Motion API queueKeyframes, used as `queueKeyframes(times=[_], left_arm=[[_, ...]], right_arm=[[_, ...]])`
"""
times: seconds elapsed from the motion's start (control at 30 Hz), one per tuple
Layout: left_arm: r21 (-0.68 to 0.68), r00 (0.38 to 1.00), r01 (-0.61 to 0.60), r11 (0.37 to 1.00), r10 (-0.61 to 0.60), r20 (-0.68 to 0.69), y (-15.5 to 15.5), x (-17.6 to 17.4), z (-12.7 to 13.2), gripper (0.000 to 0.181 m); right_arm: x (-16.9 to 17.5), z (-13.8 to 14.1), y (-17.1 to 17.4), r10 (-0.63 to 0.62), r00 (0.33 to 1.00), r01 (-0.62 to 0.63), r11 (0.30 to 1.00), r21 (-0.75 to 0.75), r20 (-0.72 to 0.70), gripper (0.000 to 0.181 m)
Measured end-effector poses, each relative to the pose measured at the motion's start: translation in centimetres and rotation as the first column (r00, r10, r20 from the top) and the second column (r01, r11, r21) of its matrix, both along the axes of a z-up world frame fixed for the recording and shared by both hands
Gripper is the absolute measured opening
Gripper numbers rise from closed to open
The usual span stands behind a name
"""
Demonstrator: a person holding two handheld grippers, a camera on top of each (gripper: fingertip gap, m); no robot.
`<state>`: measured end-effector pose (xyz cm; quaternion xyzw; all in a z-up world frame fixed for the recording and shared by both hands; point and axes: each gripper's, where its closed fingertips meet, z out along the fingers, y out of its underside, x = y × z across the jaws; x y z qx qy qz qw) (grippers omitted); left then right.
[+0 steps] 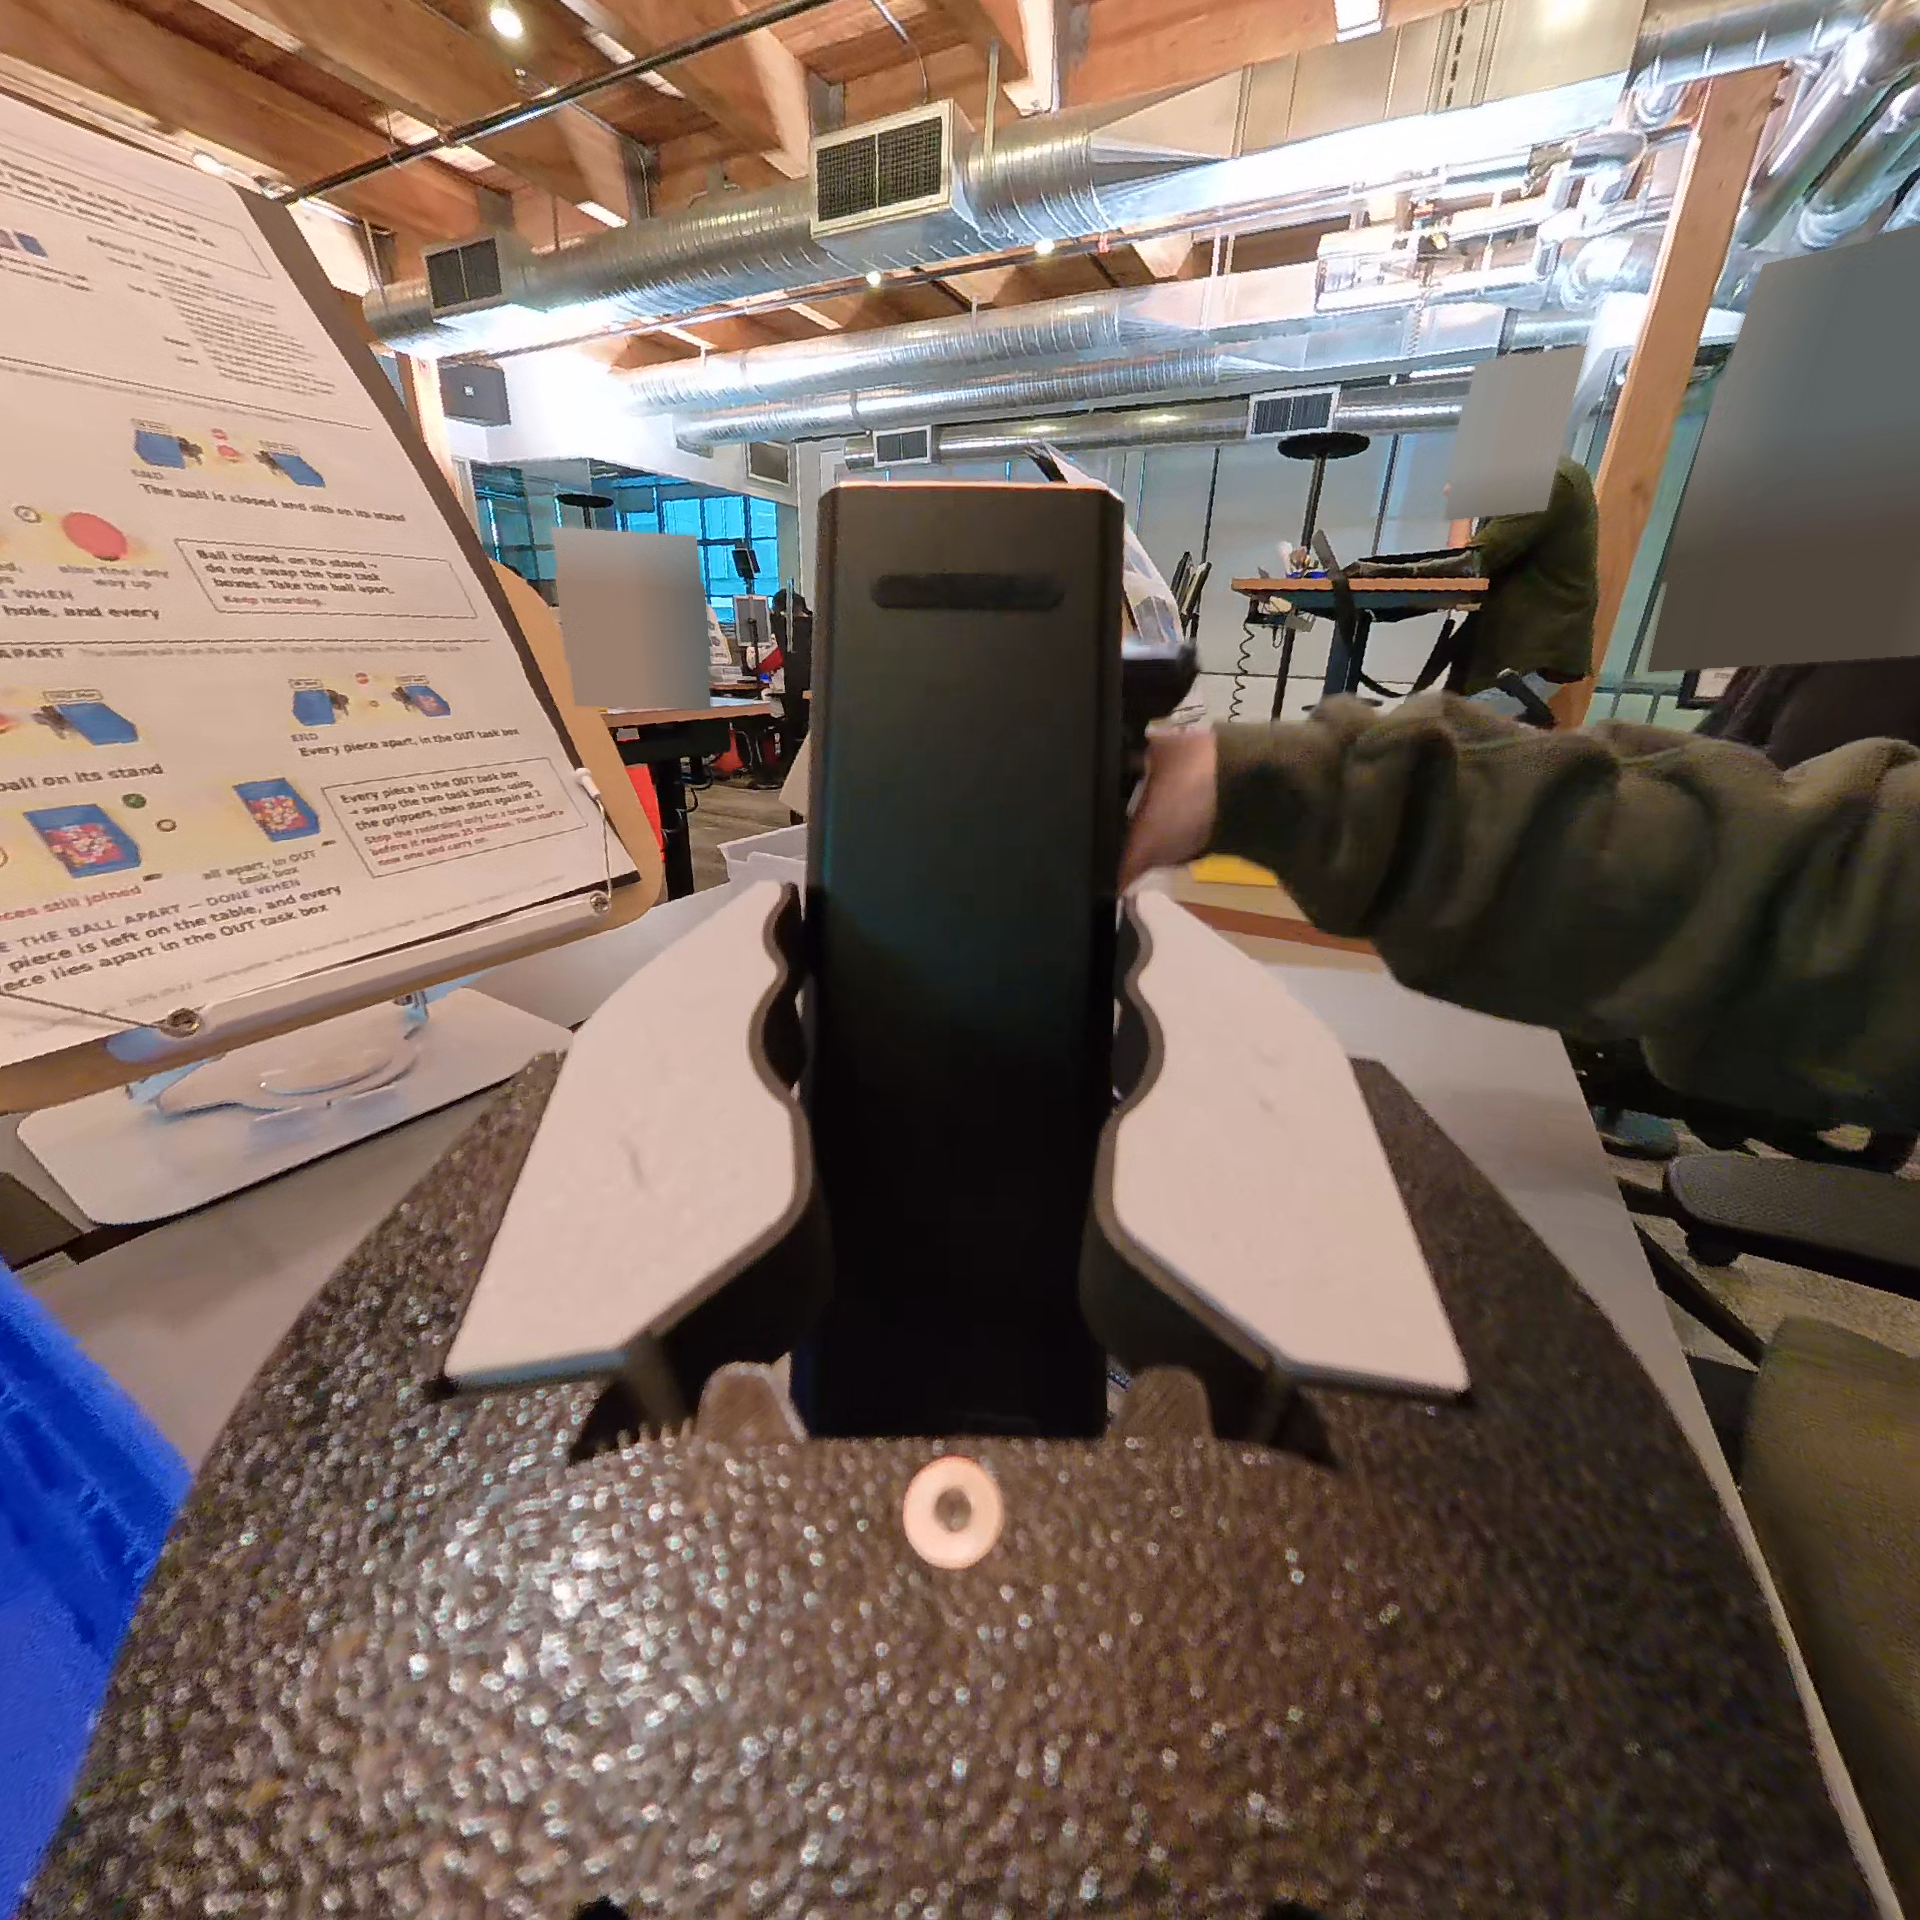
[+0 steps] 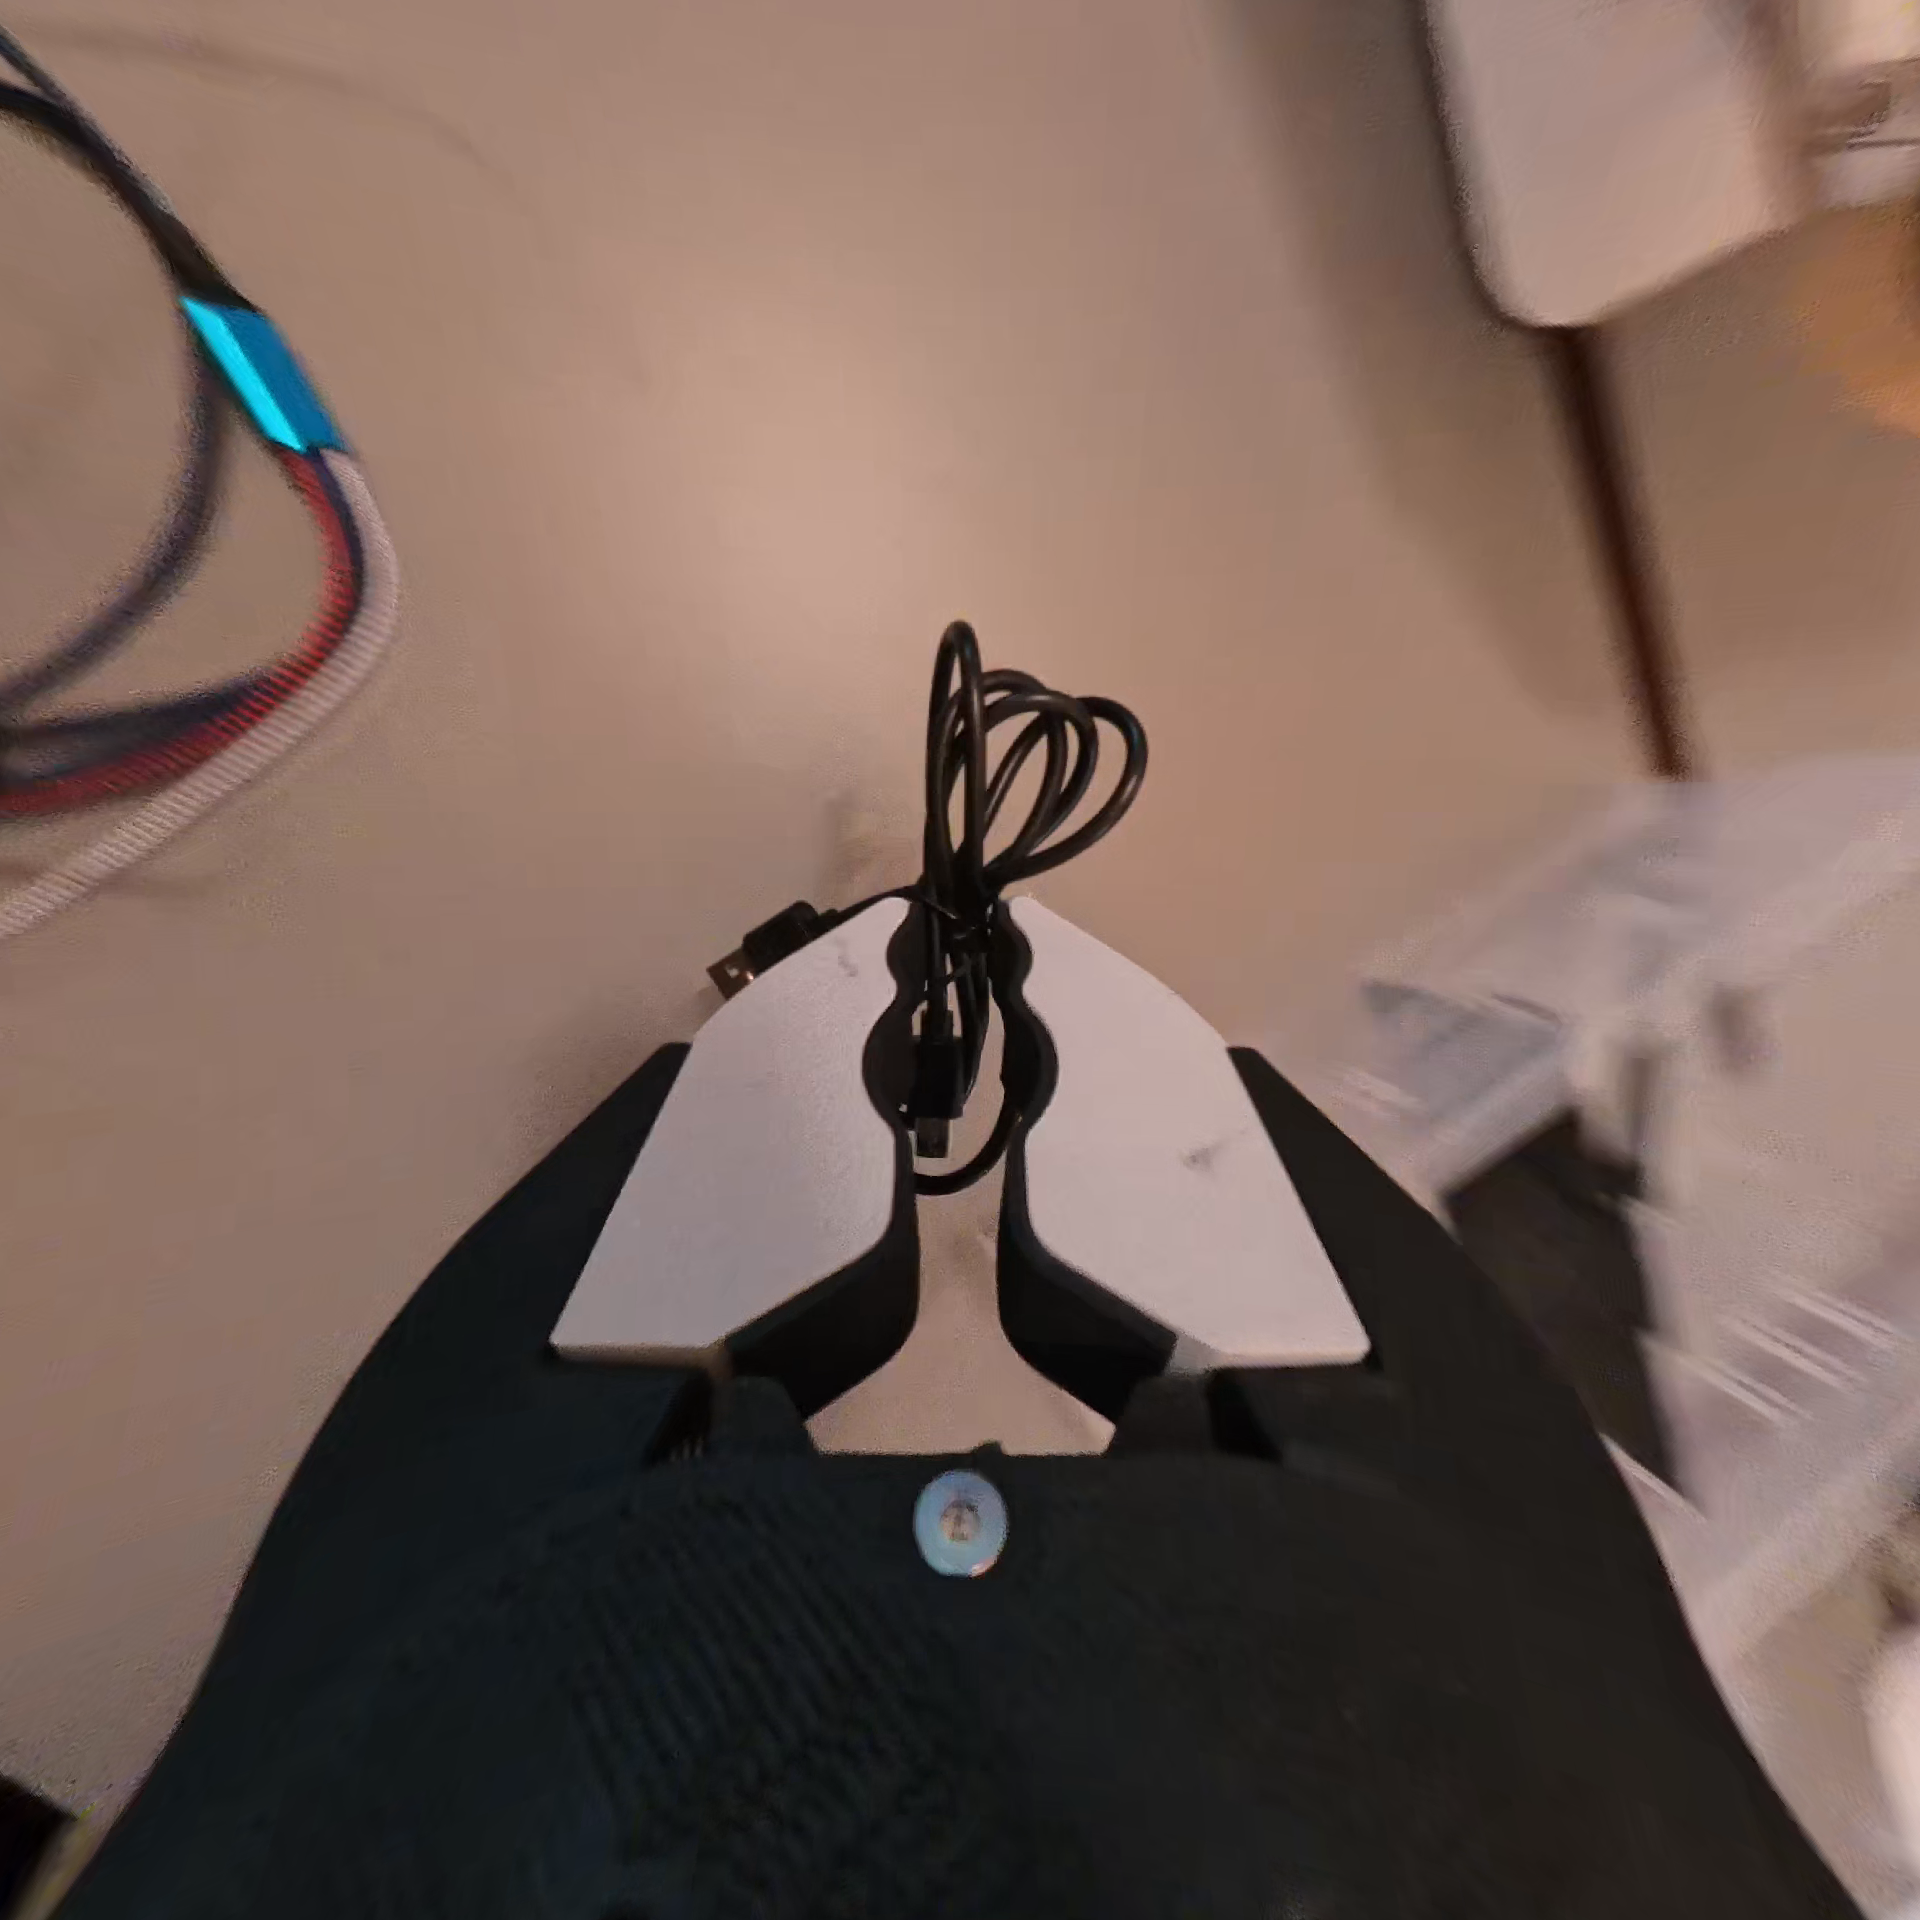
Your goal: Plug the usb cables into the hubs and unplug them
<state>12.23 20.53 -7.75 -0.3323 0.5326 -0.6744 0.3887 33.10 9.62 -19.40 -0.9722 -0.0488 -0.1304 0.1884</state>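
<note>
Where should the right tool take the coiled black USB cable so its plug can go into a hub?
Better on the plug body than the bundled coil, where the right tool now pinches it. The plug juts left past the fingertip, so come from its cable end, gripping its flat sides, metal tip free.

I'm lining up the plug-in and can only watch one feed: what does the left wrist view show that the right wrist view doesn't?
Only the left wrist view: the left gripper shut on a tall black hub, an instruction sheet on a stand, a blue bin, and a green-sleeved arm reaching behind the hub.

Only the right wrist view: the right gripper shut on a coiled black usb cable, with a striped cable lying at left.

Both share: only a light table surface; neither shows cable and hub together.
</note>
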Motion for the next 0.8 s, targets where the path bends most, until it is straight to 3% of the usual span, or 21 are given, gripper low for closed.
queueKeyframes(times=[0.1,0.2,0.27,0.4,0.47,0.57,0.63,0.67,0.73,0.8], left_arm=[[-0.011,1.0,-0.006,1.0,0.006,0.003,0.3,0.0,0.1,0.056],[-0.011,1.0,-0.006,1.0,0.006,0.006,0.2,-0.1,0.2,0.056],[-0.008,1.0,-0.003,1.0,0.003,0.007,0.1,-0.1,0.3,0.056],[-0.007,1.0,0.005,1.0,-0.005,0.011,-0.3,-0.1,0.4,0.056],[-0.015,1.0,0.014,1.0,-0.014,0.013,-0.4,0.0,0.3,0.056],[-0.058,0.999,0.051,0.997,-0.05,0.017,-0.6,0.1,-0.1,0.056],[-0.097,0.995,0.096,0.991,-0.094,0.027,-0.9,0.1,-0.3,0.056],[-0.109,0.993,0.114,0.987,-0.111,0.03,-1.1,0.2,-0.4,0.056],[-0.113,0.989,0.149,0.982,-0.146,0.032,-1.7,0.2,-0.8,0.056],[-0.088,0.983,0.184,0.979,-0.182,0.029,-2.6,0.2,-1.1,0.056]], right_arm=[[6.0,6.2,-4.1,-0.083,0.971,0.077,0.996,0.035,0.223,0.011],[10.8,9.6,-7.8,-0.164,0.927,0.153,0.986,0.06,0.338,0.011],[13.4,9.6,-10.0,-0.172,0.9,0.179,0.984,0.02,0.401,0.012],[15.2,5.8,-13.3,-0.136,0.899,0.203,0.972,-0.12,0.417,0.012],[14.7,5.4,-13.0,-0.171,0.892,0.213,0.975,-0.056,0.418,0.042],[9.5,6.6,-8.1,-0.176,0.961,0.129,0.968,0.215,0.214,0.064],[2.0,8.2,-3.2,0.009,1.0,-0.015,0.901,0.433,0.016,0.072],[-2.5,9.4,-1.0,0.154,0.987,-0.101,0.835,0.54,-0.054,0.071],[-11.4,11.6,1.9,0.443,0.892,-0.252,0.657,0.711,-0.094,0.071],[-17.5,12.3,3.5,0.611,0.785,-0.325,0.543,0.775,-0.099,0.07]])
